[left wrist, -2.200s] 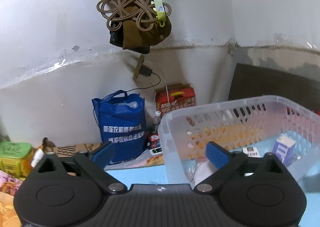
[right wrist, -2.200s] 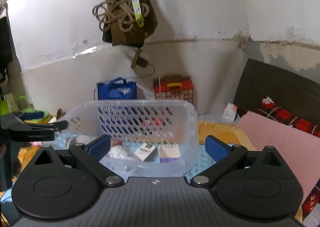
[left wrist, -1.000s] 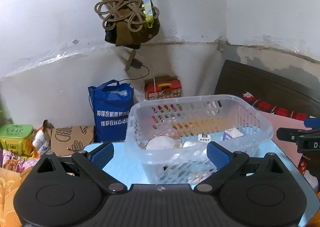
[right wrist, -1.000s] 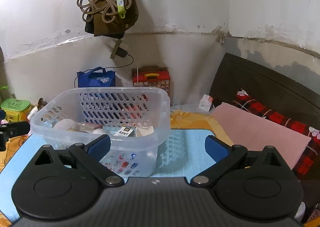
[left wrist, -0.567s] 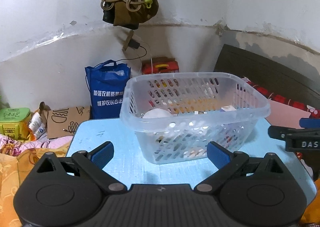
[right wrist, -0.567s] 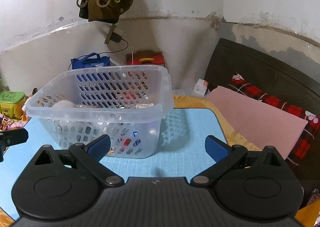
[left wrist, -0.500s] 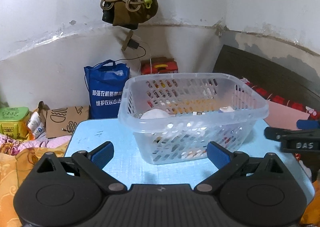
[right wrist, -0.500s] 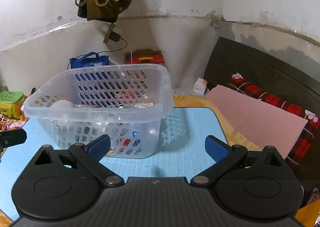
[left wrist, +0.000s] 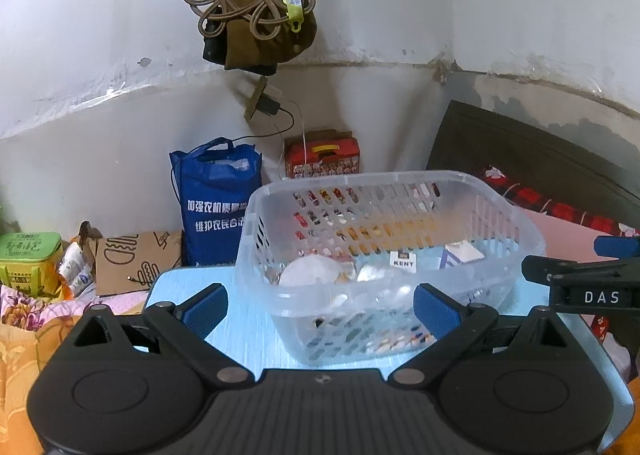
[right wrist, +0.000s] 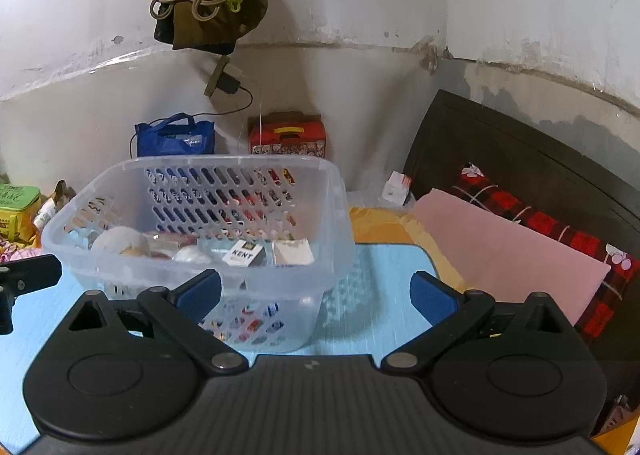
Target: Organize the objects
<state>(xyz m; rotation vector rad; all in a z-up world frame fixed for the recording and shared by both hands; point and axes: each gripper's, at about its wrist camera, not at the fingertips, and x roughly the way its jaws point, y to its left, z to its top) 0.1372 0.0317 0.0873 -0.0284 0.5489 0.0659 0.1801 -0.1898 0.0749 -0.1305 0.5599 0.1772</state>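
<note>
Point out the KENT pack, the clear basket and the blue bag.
KENT pack (right wrist: pixel 245 254): right wrist view, printed face.
Clear basket (right wrist: pixel 240 162): right wrist view, far rim.
Blue bag (left wrist: pixel 216 191): left wrist view, front panel.

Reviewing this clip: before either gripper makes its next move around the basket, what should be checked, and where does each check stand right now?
1. Left gripper open and empty: ok.
2. Right gripper open and empty: ok.
3. Basket upright on the blue table: ok.
4. KENT box and white box inside the basket: ok.
5. Table around the basket free of loose items: ok where visible; behind the basket, cannot tell.
6. Grippers clear of each other: ok.
</note>
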